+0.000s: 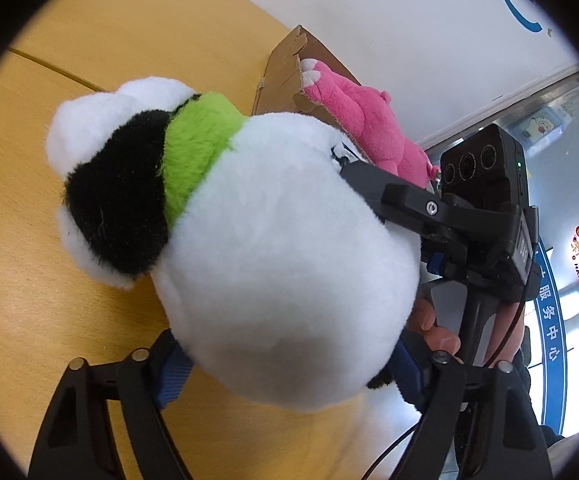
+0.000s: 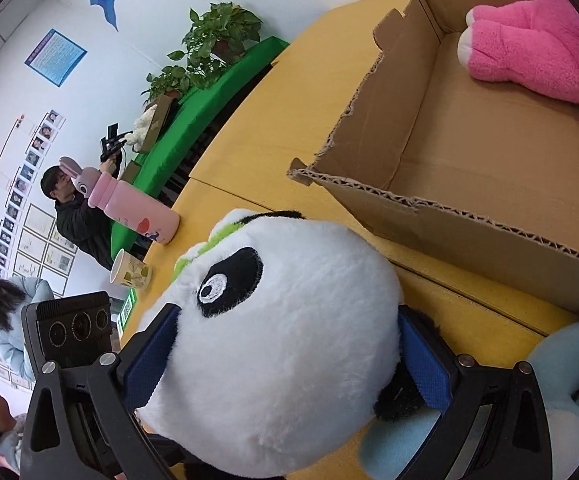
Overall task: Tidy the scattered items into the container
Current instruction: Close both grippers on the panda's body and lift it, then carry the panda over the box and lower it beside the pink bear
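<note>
On the yellow wooden table [image 2: 257, 120], the cardboard box [image 2: 441, 184] takes up the area from twelve to three o'clock in the right wrist view, open at the top, with ragged torn edges. A pink plush toy [image 2: 537, 52] lies inside it at about two o'clock, its white-tipped paws toward the near wall. The panda plush [image 2: 273, 344] fills the centre and six o'clock area of that view, outside the box and just beside its near wall. It has a white body, black eye patches and a green band [image 1: 201, 148] at the neck.

The right gripper [image 2: 285, 356] has its blue pads [image 2: 425, 360] pressed into the panda's head on both sides, so it grips the toy. In the left wrist view the left gripper [image 1: 289, 372] straddles the panda's white body from six o'clock, its blue pads against the fur; whether they squeeze it I cannot tell.

A light blue plush [image 2: 569, 392] sits at four o'clock in the right wrist view, touching the right gripper's frame. At nine o'clock stand a pink bottle [image 2: 137, 208] and below it a paper cup [image 2: 131, 272]. A fingertip [image 1: 425, 316] shows at four o'clock in the left wrist view.
</note>
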Motion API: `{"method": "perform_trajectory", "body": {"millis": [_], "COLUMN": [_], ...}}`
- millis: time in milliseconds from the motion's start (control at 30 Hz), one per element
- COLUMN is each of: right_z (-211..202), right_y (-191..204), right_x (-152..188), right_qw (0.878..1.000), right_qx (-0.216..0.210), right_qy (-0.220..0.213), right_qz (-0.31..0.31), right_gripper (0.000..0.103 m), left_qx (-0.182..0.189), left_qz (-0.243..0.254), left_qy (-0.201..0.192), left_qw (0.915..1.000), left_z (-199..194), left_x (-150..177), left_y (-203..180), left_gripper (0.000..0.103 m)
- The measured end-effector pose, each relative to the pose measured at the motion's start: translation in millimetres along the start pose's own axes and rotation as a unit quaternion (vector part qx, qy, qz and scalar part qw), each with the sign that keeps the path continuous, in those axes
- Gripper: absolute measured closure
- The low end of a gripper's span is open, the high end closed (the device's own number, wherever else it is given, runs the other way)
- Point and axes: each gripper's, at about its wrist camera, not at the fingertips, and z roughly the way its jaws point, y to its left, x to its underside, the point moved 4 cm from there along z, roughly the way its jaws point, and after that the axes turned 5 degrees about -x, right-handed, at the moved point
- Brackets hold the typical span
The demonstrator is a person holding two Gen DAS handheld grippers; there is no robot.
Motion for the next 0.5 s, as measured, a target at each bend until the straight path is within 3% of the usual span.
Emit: {"method": "perform_trajectory", "body": {"millis": [200, 500], "right_z": [-16, -71], "right_y": [21, 55], "right_x": [18, 20], "right_qw": [0.999, 0.991], "right_qx": [-0.001, -0.010], "right_qy": [-0.023, -0.104], "right_qz": [-0.038, -0.080], "right_gripper": [0.020, 0.023], "left_qx": [-0.018, -0.025], "left_qz": [0.029, 0.089], "left_qy": [-0.004, -0.056], "left_qw": [0.9994, 0.9941], "left_z": [-6, -39], "left_x": [16, 15], "left_y": [-13, -59], "left_gripper": [0.028, 0.028]}}
